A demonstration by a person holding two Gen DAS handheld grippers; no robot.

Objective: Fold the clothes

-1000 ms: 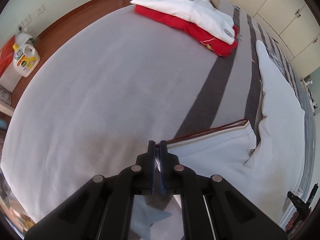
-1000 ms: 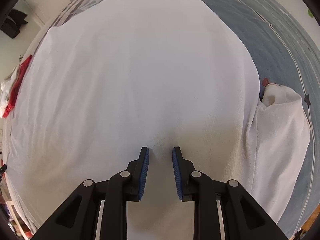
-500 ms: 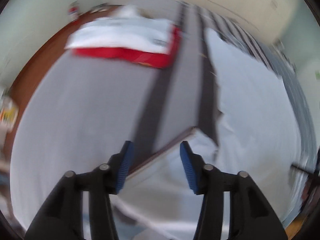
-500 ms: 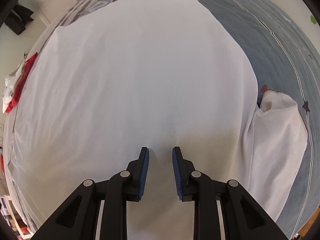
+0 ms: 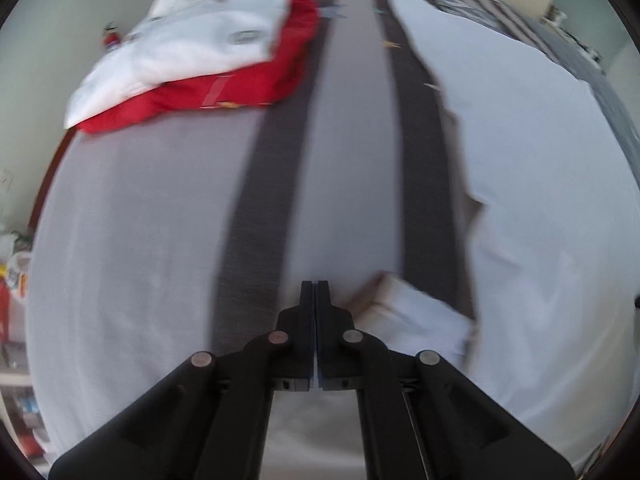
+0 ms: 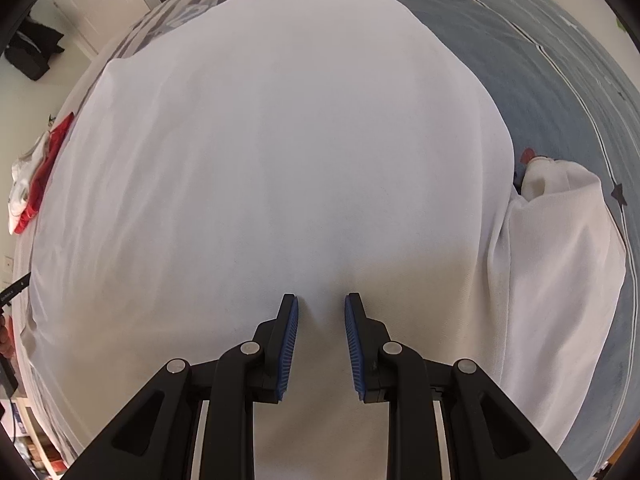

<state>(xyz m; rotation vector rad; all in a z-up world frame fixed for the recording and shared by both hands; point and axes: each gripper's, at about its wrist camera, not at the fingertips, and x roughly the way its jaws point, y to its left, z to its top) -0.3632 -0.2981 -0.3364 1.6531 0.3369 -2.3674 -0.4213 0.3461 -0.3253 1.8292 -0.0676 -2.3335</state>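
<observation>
The white shirt (image 6: 280, 168) lies spread flat on the bed (image 5: 132, 240), filling nearly everything under the right gripper (image 6: 322, 312), whose blue-lined fingers (image 6: 290, 340) stand a narrow gap apart with nothing between them, hanging just over the near part of the cloth. The left gripper (image 5: 316, 296) has its fingers pressed fully together on nothing, pointing down at the bare striped bedcover; just beside them, to their right, lies the shirt's left sleeve (image 5: 408, 312) with its brownish cuff edge toward the fingers. So the sleeve end sits nearest the left hand, while the body of the shirt runs away from both grippers, long axis pointing toward the far end of the bed. On the other side, the right sleeve (image 6: 560, 264) is bunched up at the shirt's edge, near the right gripper. I'd guess the sleeve is next to be folded in, and the left fingers would have to open first. Farther off, a stack of folded clothes (image 5: 200, 60), white on red, rests on the bedcover.
</observation>
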